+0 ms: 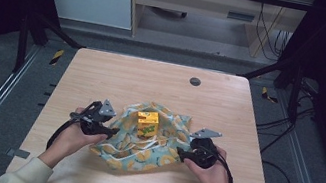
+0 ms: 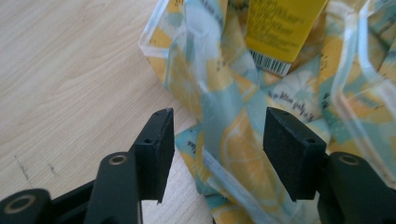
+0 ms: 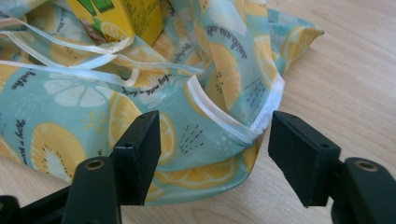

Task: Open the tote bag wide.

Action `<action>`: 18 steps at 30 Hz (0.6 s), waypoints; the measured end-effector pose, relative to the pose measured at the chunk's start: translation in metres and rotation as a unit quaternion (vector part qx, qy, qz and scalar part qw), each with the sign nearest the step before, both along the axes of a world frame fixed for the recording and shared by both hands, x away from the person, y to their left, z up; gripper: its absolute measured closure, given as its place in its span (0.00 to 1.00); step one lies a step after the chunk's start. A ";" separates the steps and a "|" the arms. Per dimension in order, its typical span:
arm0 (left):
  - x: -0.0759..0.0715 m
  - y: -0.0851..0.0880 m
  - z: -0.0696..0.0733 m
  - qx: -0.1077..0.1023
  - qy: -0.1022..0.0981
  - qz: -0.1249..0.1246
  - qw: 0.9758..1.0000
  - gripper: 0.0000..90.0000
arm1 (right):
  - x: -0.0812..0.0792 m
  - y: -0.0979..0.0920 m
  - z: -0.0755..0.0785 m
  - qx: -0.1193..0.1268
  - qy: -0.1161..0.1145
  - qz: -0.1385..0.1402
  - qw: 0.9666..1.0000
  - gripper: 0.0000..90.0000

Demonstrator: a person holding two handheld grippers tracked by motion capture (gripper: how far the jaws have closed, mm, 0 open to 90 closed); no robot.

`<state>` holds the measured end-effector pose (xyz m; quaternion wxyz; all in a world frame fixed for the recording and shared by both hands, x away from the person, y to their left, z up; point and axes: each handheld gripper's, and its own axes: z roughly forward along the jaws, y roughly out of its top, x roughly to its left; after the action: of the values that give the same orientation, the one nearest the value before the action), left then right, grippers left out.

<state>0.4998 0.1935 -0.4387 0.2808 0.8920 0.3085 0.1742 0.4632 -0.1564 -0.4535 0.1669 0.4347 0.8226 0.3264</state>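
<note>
Thin lemon-print fabric is the tricky bit here: the bag (image 1: 147,142) lies crumpled near the middle of the table (image 1: 103,76) with a yellow carton (image 1: 147,122) standing in it, and a careless pull from either side would probably tip that carton or slip off the hem. The left gripper (image 2: 217,140) has its jaws apart with a fold of cloth between them, not pinched. The right gripper (image 3: 215,154) is also apart, straddling the white-trimmed edge.

Cream sleeves (image 1: 29,173); black tools with grey three-cornered plates (image 1: 108,108).
</note>
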 end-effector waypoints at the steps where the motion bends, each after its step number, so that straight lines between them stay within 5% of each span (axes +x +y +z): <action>1: 0.000 0.001 -0.002 0.000 0.003 -0.001 1.000 0.52 | 0.000 0.000 -0.003 0.002 0.004 0.000 1.000 0.44; 4: 0.002 0.002 -0.007 0.001 0.016 -0.007 1.000 0.56 | 0.002 -0.001 -0.007 -0.002 0.008 0.007 1.000 0.54; 9: 0.006 0.002 -0.012 0.005 0.025 -0.007 1.000 0.80 | 0.006 -0.004 -0.009 0.005 0.016 0.015 1.000 0.80; 18: 0.008 -0.010 -0.001 -0.011 -0.008 0.002 1.000 0.95 | 0.016 -0.008 -0.002 0.012 0.004 0.021 1.000 0.96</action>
<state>0.5082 0.1836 -0.4394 0.2932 0.8867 0.3097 0.1786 0.4791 -0.1648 -0.4552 0.1511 0.4204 0.8282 0.3383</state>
